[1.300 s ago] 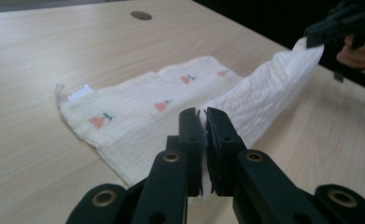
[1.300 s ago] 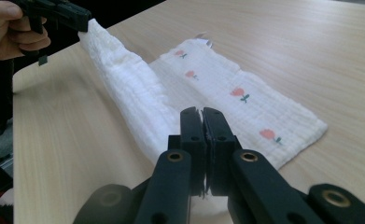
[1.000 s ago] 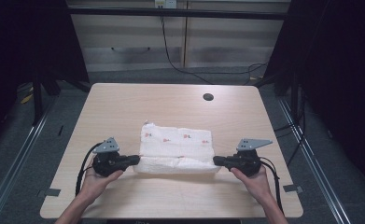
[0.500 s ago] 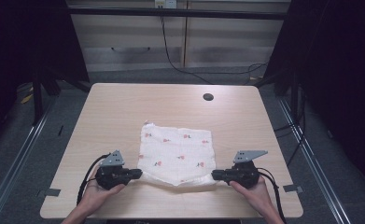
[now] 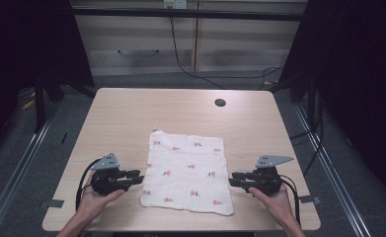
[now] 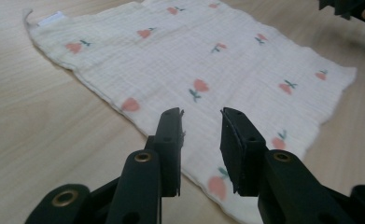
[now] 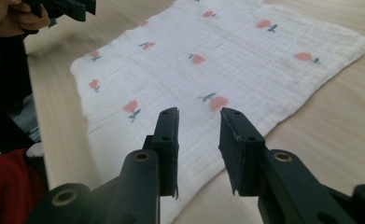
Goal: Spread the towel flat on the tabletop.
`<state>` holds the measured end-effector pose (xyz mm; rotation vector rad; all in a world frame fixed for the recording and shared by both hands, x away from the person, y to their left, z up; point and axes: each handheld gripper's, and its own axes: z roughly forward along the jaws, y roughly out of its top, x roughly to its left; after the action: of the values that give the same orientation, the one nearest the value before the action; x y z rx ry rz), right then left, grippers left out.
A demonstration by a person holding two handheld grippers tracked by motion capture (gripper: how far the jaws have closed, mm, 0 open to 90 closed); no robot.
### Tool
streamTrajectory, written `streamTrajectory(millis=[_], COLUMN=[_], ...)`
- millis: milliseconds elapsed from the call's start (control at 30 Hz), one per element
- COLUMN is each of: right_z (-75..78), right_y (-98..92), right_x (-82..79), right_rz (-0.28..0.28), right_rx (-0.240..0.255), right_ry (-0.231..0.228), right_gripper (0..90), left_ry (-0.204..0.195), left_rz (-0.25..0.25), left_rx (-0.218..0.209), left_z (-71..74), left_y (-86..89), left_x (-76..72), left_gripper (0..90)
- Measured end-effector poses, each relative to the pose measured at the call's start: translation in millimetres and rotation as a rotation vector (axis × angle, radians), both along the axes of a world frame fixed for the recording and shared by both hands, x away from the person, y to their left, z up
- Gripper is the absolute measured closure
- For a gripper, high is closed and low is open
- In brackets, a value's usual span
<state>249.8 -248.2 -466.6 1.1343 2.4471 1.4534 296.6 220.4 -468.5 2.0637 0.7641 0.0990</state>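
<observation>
Cloth: white square muslin cloth with red flower print (image 5: 188, 173), flat on light wooden table (image 5: 131, 113).
Left gripper (image 5: 137, 177): released, left of cloth.
Right gripper (image 5: 232, 179): released, right of cloth.

The cloth (image 6: 208, 65) is running off the bottom edge behind the jaws (left gripper view), its near corner hidden.

Black tools (image 5: 135, 177), grey three-cornered plates (image 5: 107, 161)

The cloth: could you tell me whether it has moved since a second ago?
Yes. The cloth was folded into a band; now it lies spread flat, its near edge pulled toward the table's near edge, far corners about where they were. Both grippers have let go.
</observation>
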Motion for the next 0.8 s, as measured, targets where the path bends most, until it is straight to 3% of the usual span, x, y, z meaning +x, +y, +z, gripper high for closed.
streamTrajectory(millis=[167, 333, 400, 467, 533, 667, 733, 800], right_z=[1.2, -4.3, -8.3, -13.6, -19.0, -26.8, -30.7, -35.2], right_y=[8.7, 18.2, 22.8, 26.3, 28.8, 32.4, 34.7, 36.8], right_x=[28.8, 60.3, 70.3, 79.4, 87.2, 98.2, 100.9, 101.5], right_rz=[-0.013, -0.021, -0.022, -0.026, -0.032, -0.032, -0.034, -0.040], right_rx=[-0.036, -0.057, -0.083, -0.101, -0.121, -0.144, -0.155, -0.174], right_ry=[-0.016, -0.007, 0.002, 0.022, 0.039, 0.057, 0.065, 0.070], right_gripper=[66.0, 67.4, 68.0, 67.8, 66.4, 62.4, 62.2, 61.8], left_ry=[0.015, 0.022, 0.014, 0.031, 0.031, 0.010, 0.024, 0.021], left_rz=[0.030, 0.035, 0.039, 0.043, 0.046, 0.034, 0.031, 0.024], left_rx=[0.011, 0.017, 0.033, 0.017, 0.038, 0.055, 0.059, 0.101], left_z=[-3.5, -12.1, -14.9, -17.1, -18.5, -22.2, -27.1, -31.8], left_y=[-13.1, -25.0, -30.0, -32.5, -35.6, -41.7, -44.5, -47.5], left_x=[33.3, 53.7, 58.8, 64.4, 68.8, 72.0, 72.3, 71.5], left_gripper=[70.4, 72.8, 73.1, 72.6, 69.9, 69.3, 70.0, 72.6])
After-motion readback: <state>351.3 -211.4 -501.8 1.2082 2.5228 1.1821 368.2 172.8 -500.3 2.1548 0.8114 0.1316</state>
